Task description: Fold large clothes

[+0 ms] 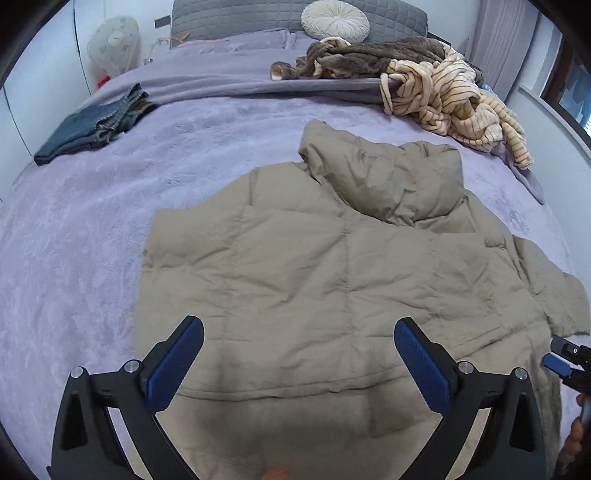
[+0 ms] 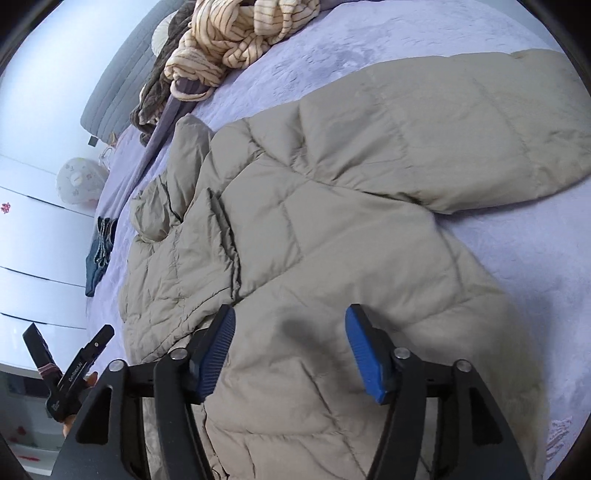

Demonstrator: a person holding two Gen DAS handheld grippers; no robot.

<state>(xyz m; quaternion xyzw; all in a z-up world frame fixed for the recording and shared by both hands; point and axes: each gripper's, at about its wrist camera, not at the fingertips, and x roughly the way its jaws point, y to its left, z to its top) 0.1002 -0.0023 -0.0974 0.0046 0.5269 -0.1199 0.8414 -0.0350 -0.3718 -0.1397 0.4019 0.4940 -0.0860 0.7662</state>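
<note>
A beige quilted puffer jacket (image 1: 332,266) lies spread on the lilac bed (image 1: 92,240), collar towards the headboard. It also fills the right wrist view (image 2: 351,221), with one sleeve (image 2: 461,122) stretched out to the right. My left gripper (image 1: 299,354) is open and empty, hovering over the jacket's lower hem. My right gripper (image 2: 290,350) is open and empty, over the jacket's lower side. The right gripper also shows at the right edge of the left wrist view (image 1: 565,360). The left gripper also shows at the lower left of the right wrist view (image 2: 70,365).
A pile of striped cream and brown clothes (image 1: 443,88) lies at the far right of the bed. Folded jeans (image 1: 92,125) lie at the far left. A round cushion (image 1: 334,20) leans on the grey headboard. A white fan (image 1: 112,44) stands by the wall.
</note>
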